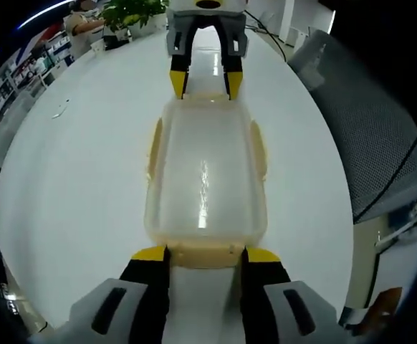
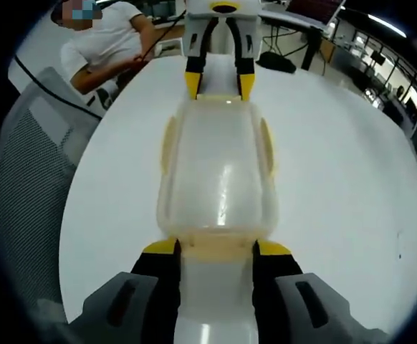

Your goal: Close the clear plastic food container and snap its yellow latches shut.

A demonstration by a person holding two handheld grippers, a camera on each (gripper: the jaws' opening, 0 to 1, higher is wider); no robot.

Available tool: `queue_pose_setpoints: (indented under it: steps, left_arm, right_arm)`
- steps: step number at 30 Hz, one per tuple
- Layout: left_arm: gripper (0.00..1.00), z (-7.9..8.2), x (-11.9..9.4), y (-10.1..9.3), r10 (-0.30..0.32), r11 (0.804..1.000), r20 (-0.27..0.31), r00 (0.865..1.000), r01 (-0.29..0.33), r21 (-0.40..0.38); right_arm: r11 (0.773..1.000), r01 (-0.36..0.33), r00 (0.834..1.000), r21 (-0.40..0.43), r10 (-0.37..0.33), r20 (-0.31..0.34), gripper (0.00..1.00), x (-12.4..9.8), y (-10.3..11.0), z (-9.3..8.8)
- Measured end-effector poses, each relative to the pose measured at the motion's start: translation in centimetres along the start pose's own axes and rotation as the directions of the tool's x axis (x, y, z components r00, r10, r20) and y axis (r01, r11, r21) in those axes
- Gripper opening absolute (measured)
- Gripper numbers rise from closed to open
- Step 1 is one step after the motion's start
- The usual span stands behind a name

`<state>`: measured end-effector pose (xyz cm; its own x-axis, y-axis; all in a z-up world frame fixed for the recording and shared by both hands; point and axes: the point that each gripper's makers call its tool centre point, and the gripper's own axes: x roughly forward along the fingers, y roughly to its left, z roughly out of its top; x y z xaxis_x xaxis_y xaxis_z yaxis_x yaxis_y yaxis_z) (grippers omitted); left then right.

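Observation:
The clear plastic container (image 1: pixel 205 179) lies lengthwise on the white table (image 1: pixel 87 179) with its lid on. Pale yellow latches sit on its long sides (image 1: pixel 153 147) (image 1: pixel 259 147). My left gripper (image 1: pixel 205 255) is open at the near end, its yellow-tipped jaws flanking the end latch (image 1: pixel 205 256). My right gripper (image 1: pixel 205 80) faces it at the far end. In the right gripper view the container (image 2: pixel 219 172) runs away from my right gripper (image 2: pixel 217 249), which is open around its own end latch (image 2: pixel 217 249). The left gripper (image 2: pixel 219 82) holds the opposite end.
A grey mesh chair (image 1: pixel 370 143) stands off the table's right edge and shows again as the chair (image 2: pixel 29 186). A person in a white shirt (image 2: pixel 112 39) sits beyond the table. A potted plant (image 1: pixel 133 14) and a small scrap (image 1: pixel 59 109) lie farther off.

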<state>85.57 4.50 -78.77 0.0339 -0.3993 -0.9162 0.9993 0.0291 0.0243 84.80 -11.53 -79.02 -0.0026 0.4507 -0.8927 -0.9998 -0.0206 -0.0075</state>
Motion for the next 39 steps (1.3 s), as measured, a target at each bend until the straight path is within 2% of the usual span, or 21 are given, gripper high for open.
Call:
queue_pose_setpoints:
  steps: [11, 22, 30, 39]
  left_arm:
    - [0.32, 0.1, -0.9, 0.0, 0.015, 1.000, -0.010, 1.000, -0.015, 0.000]
    - [0.32, 1.8, -2.8, -1.0, 0.035, 0.999, 0.008, 0.999, -0.035, 0.002]
    - [0.32, 4.0, -4.3, -2.0, 0.040, 0.999, 0.029, 0.999, -0.040, 0.003]
    - [0.32, 6.9, -5.4, -2.2, 0.060, 0.998, 0.050, 0.997, -0.062, 0.023]
  right_arm:
    - [1.000, 0.003, 1.000, -0.025, -0.003, 0.013, 0.35, -1.6, 0.2, 0.8]
    - [0.999, 0.002, 1.000, -0.038, -0.001, 0.013, 0.35, -4.4, 0.9, 1.2]
    - [0.999, 0.009, 1.000, -0.052, -0.008, 0.008, 0.35, -6.8, 1.7, 0.9]
    - [0.998, 0.034, 0.999, -0.053, -0.034, 0.016, 0.35, -9.6, 1.9, 0.0]
